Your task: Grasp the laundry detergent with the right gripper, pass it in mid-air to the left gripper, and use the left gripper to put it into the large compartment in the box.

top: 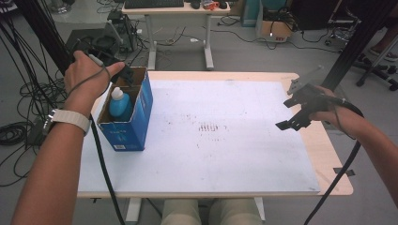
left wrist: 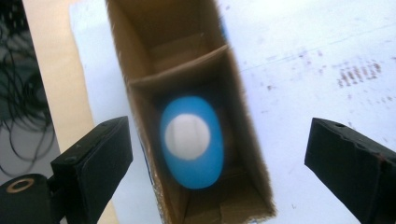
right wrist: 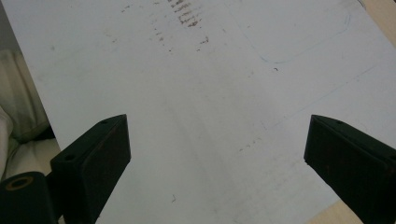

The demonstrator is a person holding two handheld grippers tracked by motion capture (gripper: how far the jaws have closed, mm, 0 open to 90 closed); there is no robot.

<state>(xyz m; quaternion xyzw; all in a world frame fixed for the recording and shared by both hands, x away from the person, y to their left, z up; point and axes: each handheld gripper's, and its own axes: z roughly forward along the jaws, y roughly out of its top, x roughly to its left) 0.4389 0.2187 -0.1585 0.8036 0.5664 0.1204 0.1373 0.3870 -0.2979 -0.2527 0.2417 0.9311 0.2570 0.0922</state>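
Note:
A blue cardboard box (top: 136, 112) stands open-topped on the left part of the white board (top: 234, 154). Inside it a blue bottle (top: 119, 104) with a white cap stands upright. My left gripper (top: 124, 72) hangs above the box's far end, open and holding nothing. The left gripper view looks straight down between the wide jaws of the left gripper (left wrist: 219, 149) onto the bottle (left wrist: 191, 140) in the nearer compartment of the box (left wrist: 247, 140); a cardboard divider separates it from an empty compartment. My right gripper (top: 291, 108) hovers over the board's right edge, and the right gripper (right wrist: 217, 144) stands open over bare board (right wrist: 187, 93).
The board lies on a wooden table (top: 328, 154) and has brown smudges (top: 209, 126) at its middle. Cables (top: 23, 93) lie on the floor at the left. A desk (top: 178, 28) stands behind the table. The person's knees (top: 211, 213) sit at the front edge.

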